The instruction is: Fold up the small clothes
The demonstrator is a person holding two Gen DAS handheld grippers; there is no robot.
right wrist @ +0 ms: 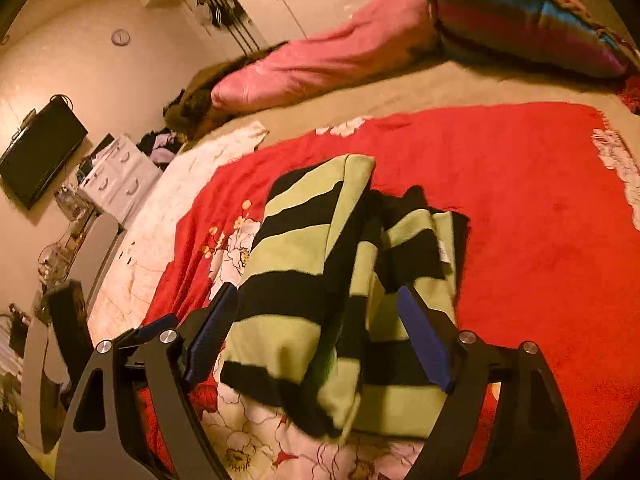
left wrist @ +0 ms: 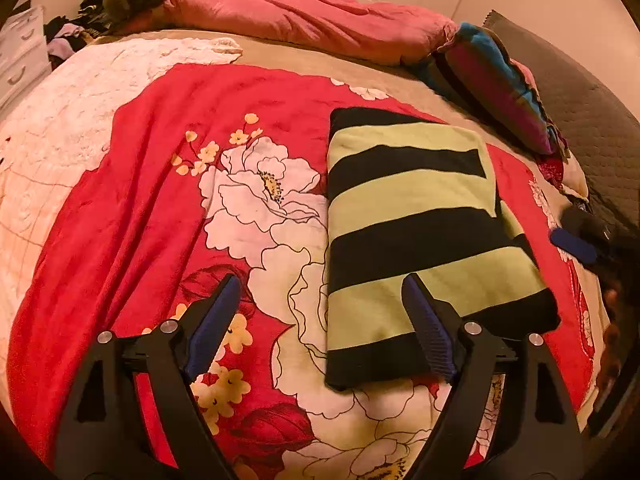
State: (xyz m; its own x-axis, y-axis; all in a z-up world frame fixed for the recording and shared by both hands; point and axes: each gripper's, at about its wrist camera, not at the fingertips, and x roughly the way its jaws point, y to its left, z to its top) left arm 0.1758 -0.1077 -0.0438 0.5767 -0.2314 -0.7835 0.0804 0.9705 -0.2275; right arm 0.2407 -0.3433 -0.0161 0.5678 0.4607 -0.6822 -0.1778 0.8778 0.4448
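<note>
Both grippers, left (left wrist: 320,320) & right (right wrist: 318,332), spread wide, holding nothing, over folded striped top (left wrist: 416,216) on bed (left wrist: 160,160).

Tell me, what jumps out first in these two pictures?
A folded black-and-green striped garment lies on a bright red floral blanket that covers the bed. At the far edge a pink quilt is bunched beside a blue-and-magenta striped pillow. Both tongs, left and right, hang open over the garment.

Red floral blanket (left wrist: 160,184), pink duvet (left wrist: 304,20), striped pillow (left wrist: 500,80), white drawers (right wrist: 116,176), wall television (right wrist: 40,152), wall clock (right wrist: 120,37)
</note>
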